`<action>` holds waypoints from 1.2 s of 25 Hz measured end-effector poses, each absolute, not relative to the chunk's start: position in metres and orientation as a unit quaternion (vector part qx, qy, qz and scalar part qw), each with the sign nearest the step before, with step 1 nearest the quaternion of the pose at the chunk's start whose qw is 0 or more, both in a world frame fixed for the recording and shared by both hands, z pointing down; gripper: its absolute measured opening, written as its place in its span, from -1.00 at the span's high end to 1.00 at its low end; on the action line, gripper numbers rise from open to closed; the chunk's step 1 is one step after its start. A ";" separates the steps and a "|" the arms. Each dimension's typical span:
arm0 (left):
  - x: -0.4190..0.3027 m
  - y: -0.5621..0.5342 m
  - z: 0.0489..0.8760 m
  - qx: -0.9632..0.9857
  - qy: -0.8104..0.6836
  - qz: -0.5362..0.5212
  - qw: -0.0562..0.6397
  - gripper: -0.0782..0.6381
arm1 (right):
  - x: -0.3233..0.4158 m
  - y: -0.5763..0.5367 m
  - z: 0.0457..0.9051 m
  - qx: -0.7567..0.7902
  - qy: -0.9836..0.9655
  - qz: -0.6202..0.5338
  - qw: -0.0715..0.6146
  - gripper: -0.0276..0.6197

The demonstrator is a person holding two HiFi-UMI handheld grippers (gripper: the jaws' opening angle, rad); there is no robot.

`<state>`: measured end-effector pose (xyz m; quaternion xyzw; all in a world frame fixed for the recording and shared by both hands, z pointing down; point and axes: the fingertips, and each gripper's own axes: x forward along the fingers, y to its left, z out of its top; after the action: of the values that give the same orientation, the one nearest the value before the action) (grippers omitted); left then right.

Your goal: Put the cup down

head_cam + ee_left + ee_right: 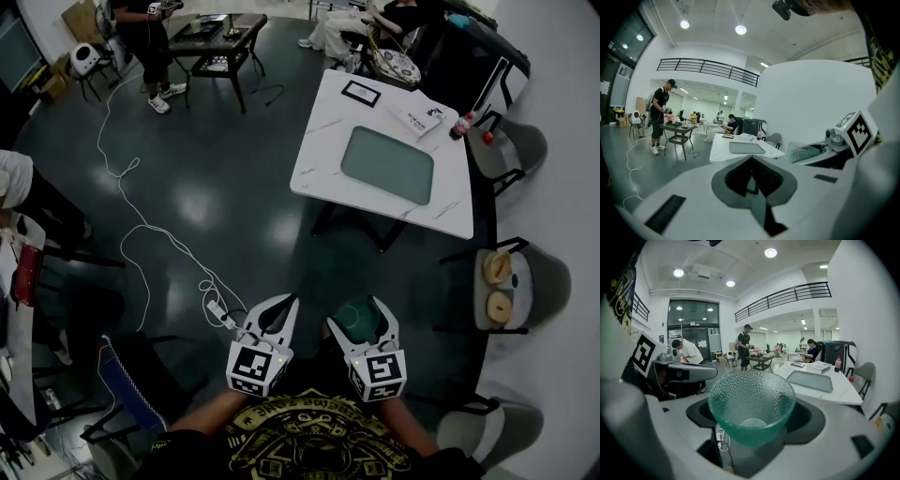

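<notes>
Item: cup. We record a teal, dimpled glass cup, upright with its mouth open upward, held over the dark floor well short of the white table, on the near side of it.

Item: right gripper. We find its jaws clamped on the cup's sides, one on each flank, and the cup sits level between them.

Item: left gripper. We note its jaws drawn together at the tips with nothing between them. It hangs just beside the right gripper, equally far from the table.

Item: table. White top carrying a grey tray at its middle, and a red-capped bottle and papers at its far end. Bare surface shows along the near edge.

Step in hand, as we judge it: the carry. The cup is not yet set down.

Next move, as we judge it: bring the right gripper over the table's bare near edge, lower until the cup's base rests flat, then part the jaws.
</notes>
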<state>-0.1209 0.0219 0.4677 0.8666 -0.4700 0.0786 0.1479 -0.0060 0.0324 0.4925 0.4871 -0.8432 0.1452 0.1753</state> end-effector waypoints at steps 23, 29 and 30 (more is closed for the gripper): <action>0.001 -0.061 0.461 0.844 -0.511 0.098 0.129 0.75 | 0.111 -0.063 0.482 0.452 -0.868 0.122 0.167 -0.29; 0.022 -0.069 0.455 0.841 -0.519 0.104 0.115 0.75 | 0.134 -0.077 0.478 0.449 -0.871 0.120 0.158 -0.29; 0.022 -0.070 0.454 0.840 -0.519 0.105 0.115 0.75 | 0.136 -0.078 0.478 0.451 -0.871 0.121 0.156 -0.29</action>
<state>0.0223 -0.0701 0.4540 0.8405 -0.5191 0.1051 0.1146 0.1360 -0.0779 0.4777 0.4505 -0.8707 0.1211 0.1559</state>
